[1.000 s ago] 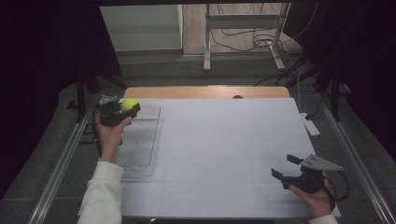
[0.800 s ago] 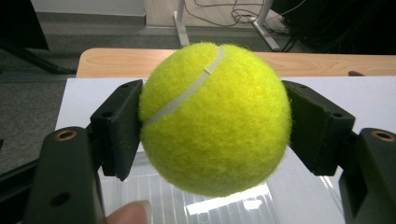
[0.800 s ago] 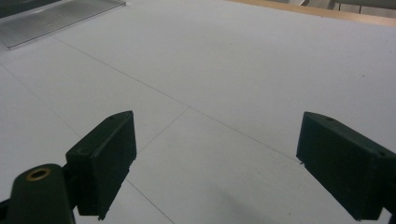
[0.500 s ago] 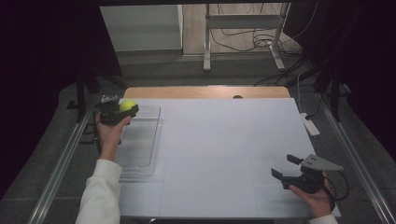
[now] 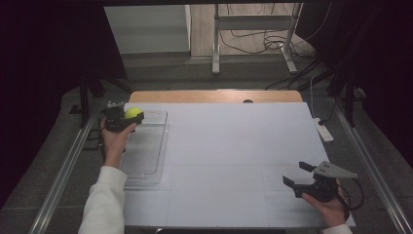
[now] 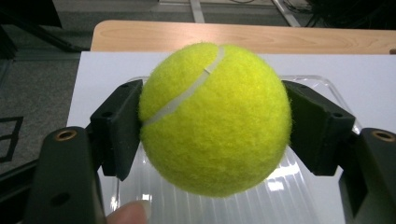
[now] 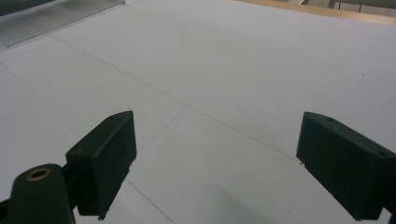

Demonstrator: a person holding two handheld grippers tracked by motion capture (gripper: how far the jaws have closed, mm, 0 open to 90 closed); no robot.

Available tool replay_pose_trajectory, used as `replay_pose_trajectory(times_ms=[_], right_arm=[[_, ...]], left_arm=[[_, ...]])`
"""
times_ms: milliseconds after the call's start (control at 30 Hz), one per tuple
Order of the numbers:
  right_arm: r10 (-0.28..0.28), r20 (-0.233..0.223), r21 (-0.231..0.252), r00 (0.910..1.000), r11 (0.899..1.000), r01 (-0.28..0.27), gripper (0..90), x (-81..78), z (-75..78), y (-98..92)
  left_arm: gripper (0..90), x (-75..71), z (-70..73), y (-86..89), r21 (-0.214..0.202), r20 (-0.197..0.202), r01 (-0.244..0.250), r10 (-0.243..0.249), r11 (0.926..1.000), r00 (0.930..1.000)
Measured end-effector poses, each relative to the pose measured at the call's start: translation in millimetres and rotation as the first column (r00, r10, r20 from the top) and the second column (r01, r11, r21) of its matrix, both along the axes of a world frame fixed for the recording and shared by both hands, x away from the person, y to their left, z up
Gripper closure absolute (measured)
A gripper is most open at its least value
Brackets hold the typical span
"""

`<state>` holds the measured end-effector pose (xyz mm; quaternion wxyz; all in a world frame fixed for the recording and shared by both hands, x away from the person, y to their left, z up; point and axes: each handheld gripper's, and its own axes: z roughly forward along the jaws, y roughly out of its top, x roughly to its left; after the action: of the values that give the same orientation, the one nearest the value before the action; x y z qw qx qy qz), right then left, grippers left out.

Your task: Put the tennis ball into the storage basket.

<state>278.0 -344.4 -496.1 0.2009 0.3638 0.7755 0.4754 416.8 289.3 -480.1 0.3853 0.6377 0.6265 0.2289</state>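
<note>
Fingers [image 6: 119,128] of the left gripper [image 5: 127,118] clamp the tennis ball [image 6: 215,119] from both sides above the clear tray [image 5: 146,151] on the white surface [image 5: 234,156], while the right gripper [image 5: 299,174], well apart, stands wide and empty.

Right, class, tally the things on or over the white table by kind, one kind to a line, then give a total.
Tennis ball: 1
Clear plastic tray: 1
Handheld grippers: 2, the left gripper and the right gripper
Total: 4
</note>
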Motion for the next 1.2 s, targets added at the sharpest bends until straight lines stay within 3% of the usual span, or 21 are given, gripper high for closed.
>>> replay_pose_trajectory(times_ms=[433, 1200], right_arm=[[0.000, 0.001, 0.000, 1.0000, 1.000, 0.000, 12.2, -0.1, 0.0, -0.2], [-0.001, 0.000, 0.000, 1.0000, 1.000, 0.001, 12.2, 0.0, 0.0, 0.0]], left_arm=[[27.3, 4.7, -10.5, -2.3, 0.045, -0.048, 0.009, -0.006, 0.9989, 0.9988], [27.3, 14.2, -15.2, -13.1, 0.139, -0.129, 0.038, -0.020, 0.9896, 0.9915]])
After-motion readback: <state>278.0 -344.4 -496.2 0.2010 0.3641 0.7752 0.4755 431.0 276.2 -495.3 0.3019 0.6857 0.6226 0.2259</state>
